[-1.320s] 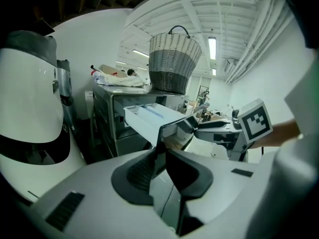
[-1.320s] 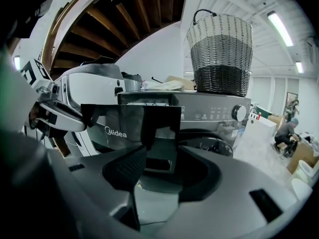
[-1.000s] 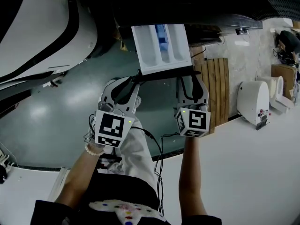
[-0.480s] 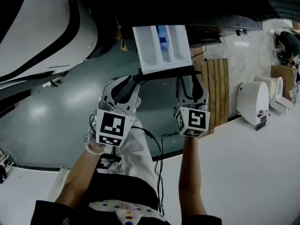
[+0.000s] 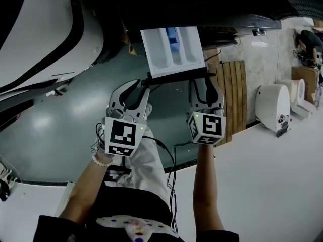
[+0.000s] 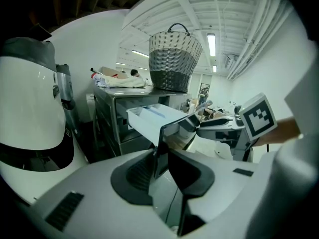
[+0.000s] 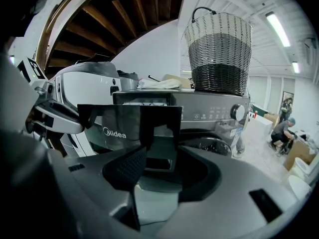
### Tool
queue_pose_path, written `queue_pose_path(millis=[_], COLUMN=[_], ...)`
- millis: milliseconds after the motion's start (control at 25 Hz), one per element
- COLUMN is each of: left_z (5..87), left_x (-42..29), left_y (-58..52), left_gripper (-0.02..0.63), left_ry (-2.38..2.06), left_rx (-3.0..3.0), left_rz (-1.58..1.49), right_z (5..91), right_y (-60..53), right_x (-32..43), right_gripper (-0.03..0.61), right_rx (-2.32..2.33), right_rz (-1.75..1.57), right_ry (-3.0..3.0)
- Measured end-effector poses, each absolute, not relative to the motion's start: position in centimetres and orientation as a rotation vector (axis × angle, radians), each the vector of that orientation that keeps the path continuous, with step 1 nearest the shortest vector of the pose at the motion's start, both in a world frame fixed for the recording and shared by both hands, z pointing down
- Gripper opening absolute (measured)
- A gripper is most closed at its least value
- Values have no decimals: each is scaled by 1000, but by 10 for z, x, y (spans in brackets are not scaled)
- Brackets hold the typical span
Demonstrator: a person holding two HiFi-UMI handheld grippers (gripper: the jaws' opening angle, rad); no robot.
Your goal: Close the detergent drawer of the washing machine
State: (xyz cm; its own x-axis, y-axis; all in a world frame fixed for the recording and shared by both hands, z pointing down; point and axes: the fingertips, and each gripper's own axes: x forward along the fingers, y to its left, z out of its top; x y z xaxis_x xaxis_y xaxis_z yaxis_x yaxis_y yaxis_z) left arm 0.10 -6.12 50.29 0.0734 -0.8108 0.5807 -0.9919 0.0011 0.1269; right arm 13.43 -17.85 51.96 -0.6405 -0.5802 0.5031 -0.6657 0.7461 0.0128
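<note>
The detergent drawer [image 5: 160,54] is open, its white tray drawn well out of the washing machine [image 7: 209,111]. The compartments and a blue insert are in plain sight from the head view. Its dark front panel [image 5: 176,75] faces the person, with both grippers at it.

The left gripper [image 5: 144,84] comes in at the panel's left end. In its own view the panel stands edge-on between the fingers [image 6: 137,171], which look clenched on it. The right gripper [image 5: 204,84] meets the panel nearer its right end. Its fingers [image 7: 127,171] are released and stand apart, tips up against the broad face that bears the Midea mark, grasping nothing.

Over the last second little has changed. Both marker cubes have crept a touch forward, and the panel's edge sits slightly nearer the machine than it did, while the tray shows almost as much as before. I judge this to be the very start of the push, with contact made and nearly all of the drawer's travel left.

The next move likely calls for an even shove from both sides along the drawer's own line. Since the left gripper pinches one end and the right only presses, uneven force could skew the tray and make it bind. A woven basket [image 7: 219,54] stands on top of the machine, clear of the work.
</note>
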Motion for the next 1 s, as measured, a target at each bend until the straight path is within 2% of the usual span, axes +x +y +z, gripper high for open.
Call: queue_pose_path(millis=[1000], left_z=[502], left_x=[-38], left_y=[-93], left_gripper=[103], left_ry=[-1858], left_rx=[1808], left_rz=[485], right_z=[518], right_y=[-208], right_x=[97], right_gripper=[186], right_rx=[983], right_rz=[263], right_ry=[-2472])
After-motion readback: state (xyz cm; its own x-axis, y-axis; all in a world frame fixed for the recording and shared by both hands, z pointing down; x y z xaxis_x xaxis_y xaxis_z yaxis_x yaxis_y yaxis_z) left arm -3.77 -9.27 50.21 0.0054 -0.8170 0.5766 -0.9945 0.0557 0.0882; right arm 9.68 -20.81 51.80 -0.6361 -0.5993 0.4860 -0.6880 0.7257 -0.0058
